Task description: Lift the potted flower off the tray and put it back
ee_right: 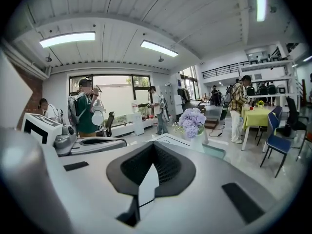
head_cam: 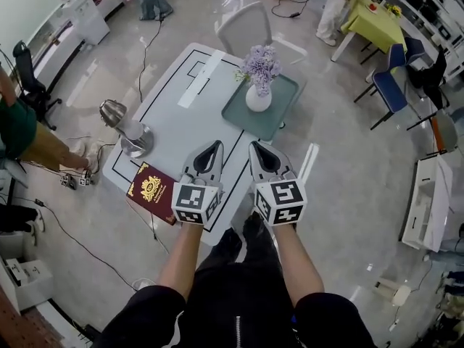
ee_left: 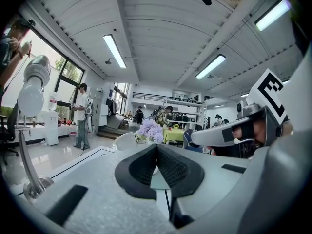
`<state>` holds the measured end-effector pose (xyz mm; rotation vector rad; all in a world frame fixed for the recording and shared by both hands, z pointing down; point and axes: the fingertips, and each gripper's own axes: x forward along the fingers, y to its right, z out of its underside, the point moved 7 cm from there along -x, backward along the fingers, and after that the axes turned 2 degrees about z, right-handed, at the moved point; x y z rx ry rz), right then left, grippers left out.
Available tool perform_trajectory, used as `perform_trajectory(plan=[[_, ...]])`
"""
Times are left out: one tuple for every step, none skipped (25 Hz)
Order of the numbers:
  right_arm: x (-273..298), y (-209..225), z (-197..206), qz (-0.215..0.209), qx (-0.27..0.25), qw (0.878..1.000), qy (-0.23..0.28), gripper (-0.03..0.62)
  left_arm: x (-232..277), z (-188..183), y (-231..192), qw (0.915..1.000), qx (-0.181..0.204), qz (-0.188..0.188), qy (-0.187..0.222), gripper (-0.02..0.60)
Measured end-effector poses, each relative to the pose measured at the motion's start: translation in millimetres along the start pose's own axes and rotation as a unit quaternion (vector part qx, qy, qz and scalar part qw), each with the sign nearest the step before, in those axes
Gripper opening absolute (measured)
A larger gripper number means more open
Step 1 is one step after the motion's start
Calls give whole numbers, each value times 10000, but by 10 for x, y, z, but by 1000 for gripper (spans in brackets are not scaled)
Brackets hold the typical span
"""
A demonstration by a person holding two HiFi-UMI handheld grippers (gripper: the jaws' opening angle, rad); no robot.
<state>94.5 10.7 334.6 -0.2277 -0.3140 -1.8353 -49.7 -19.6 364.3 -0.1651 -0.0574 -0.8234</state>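
The potted flower [head_cam: 258, 85], purple blooms in a round white vase, stands on the teal tray [head_cam: 279, 118] at the table's far right. Both grippers hover side by side over the near edge of the table, well short of the tray. My left gripper [head_cam: 214, 148] is shut with nothing in it, and so is my right gripper [head_cam: 259, 149]. In the left gripper view the flower [ee_left: 148, 129] shows just beyond the shut tips of the left gripper [ee_left: 157, 147]. In the right gripper view the flower [ee_right: 192, 122] and tray [ee_right: 214, 151] lie ahead to the right of the right gripper [ee_right: 155, 147].
A red passport-like booklet [head_cam: 151, 190] lies at the table's near left corner. A silver desk lamp [head_cam: 123, 127] stands at the left edge. A white chair [head_cam: 245, 26] is behind the table. People stand around the room, with a yellow table [head_cam: 373, 22] and blue chairs at right.
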Motion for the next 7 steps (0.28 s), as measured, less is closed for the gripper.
perform_trajectory(plan=[[-3, -15, -14, -11, -16, 10000, 9, 5, -10, -22, -7, 10000, 9, -5, 27, 5], [-2, -27, -28, -20, -37, 10000, 15, 5, -17, -40, -15, 10000, 13, -11, 51, 5], [-2, -39, -38, -25, -52, 10000, 20, 5, -25, -50, -23, 10000, 14, -13, 64, 5], [-2, -52, -41, -24, -59, 10000, 23, 5, -33, -52, -30, 10000, 16, -11, 66, 5], [-4, -65, -40, -21, -57, 10000, 25, 5, -40, -48, -36, 10000, 20, -4, 61, 5], [-6, -79, -35, -16, -50, 10000, 26, 5, -47, -43, -40, 10000, 23, 4, 52, 5], [-9, -92, -29, -11, -41, 10000, 26, 5, -53, -36, -45, 10000, 26, 12, 42, 5]])
